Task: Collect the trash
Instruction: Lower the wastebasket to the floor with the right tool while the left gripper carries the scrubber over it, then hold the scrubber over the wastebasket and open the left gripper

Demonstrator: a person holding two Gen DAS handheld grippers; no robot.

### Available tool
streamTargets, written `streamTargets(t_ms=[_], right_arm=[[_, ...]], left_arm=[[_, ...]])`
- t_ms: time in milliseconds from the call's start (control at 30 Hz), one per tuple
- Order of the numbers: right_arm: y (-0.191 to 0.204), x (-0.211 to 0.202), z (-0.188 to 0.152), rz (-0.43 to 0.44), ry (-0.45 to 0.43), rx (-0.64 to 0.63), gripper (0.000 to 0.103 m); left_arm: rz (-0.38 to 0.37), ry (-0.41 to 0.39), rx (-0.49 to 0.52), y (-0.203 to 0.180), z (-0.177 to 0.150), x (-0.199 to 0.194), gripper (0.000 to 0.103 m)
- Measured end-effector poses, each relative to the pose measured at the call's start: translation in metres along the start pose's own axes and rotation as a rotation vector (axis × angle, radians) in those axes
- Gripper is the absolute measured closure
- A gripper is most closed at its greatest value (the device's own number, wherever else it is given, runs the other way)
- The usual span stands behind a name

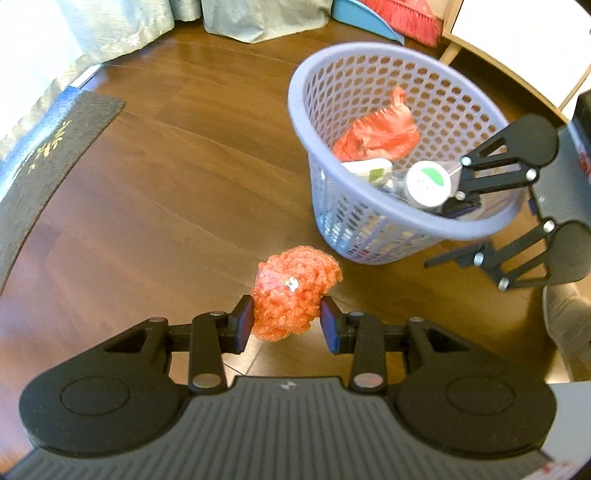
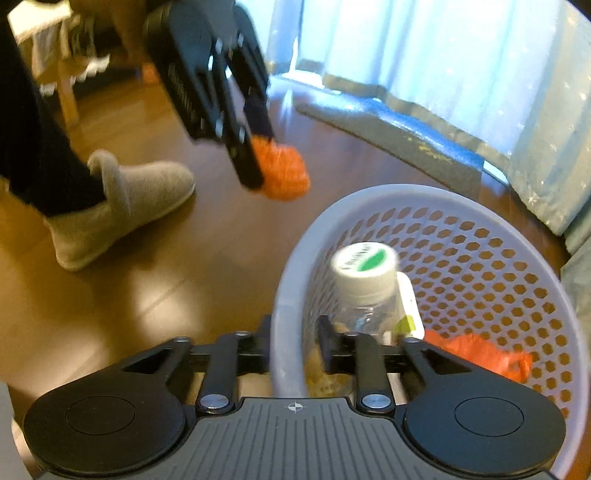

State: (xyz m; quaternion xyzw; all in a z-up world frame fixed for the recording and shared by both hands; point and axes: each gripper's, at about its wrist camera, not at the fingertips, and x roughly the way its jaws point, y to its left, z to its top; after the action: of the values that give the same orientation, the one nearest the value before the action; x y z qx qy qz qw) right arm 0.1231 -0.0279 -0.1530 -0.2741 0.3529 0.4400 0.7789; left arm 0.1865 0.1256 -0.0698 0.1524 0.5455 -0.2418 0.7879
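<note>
My left gripper (image 1: 287, 325) is shut on a crumpled orange foam net (image 1: 295, 291), held just above the wood floor, left of and below a lavender mesh basket (image 1: 295, 103). The right wrist view shows the same gripper (image 2: 266, 155) and net (image 2: 284, 170) beyond the basket's rim (image 2: 406, 194). My right gripper (image 2: 291, 347) is open and straddles the basket's near wall, one finger inside and one outside. It shows too in the left wrist view (image 1: 447, 232). A clear bottle with a white-green cap (image 2: 364, 273) lies in the basket beside a red plastic bag (image 1: 380, 133).
A person's foot in a grey slipper (image 2: 122, 206) stands left of the basket. A dark mat (image 1: 44, 158) and curtains (image 1: 110, 26) line the far side. A blue dustpan (image 1: 362, 18), a red broom (image 1: 402, 14) and white furniture (image 1: 517, 44) stand behind the basket.
</note>
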Motion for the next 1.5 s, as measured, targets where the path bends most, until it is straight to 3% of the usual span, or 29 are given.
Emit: streamTargets(t_ms=[100,433,667,933,1067,1167,1300,1500], right_arm=[[0.004,-0.006,-0.001,0.011,0.020,-0.038,0.053],[-0.004,-0.047,0.012,0.069,0.015,-0.117,0.052],[-0.017,-0.081,0.012,0.048,0.092,-0.189,0.052],[-0.023,-0.116,0.033,-0.022,0.151,-0.058,0.052],[-0.021,-0.133,0.046,-0.108,0.214,0.020,0.052],[-0.024,-0.150,0.056,-0.212,0.222,0.186,0.052],[-0.028,-0.168,0.061,-0.260,0.205,0.406,0.052],[-0.034,-0.179,0.064,-0.353,0.217,0.539,0.052]], left_arm=[[-0.002,-0.009,-0.026,0.002,0.007,-0.007,0.070],[0.014,-0.074,-0.094,-0.014,0.015,-0.047,0.070],[0.005,-0.105,-0.101,-0.025,0.031,-0.049,0.070],[-0.001,-0.172,-0.138,-0.031,0.049,-0.066,0.070],[-0.012,-0.217,-0.155,-0.038,0.052,-0.080,0.070],[-0.032,-0.244,-0.168,-0.046,0.053,-0.089,0.070],[-0.051,-0.289,-0.184,-0.055,0.055,-0.102,0.070],[-0.064,-0.319,-0.209,-0.069,0.063,-0.108,0.070]])
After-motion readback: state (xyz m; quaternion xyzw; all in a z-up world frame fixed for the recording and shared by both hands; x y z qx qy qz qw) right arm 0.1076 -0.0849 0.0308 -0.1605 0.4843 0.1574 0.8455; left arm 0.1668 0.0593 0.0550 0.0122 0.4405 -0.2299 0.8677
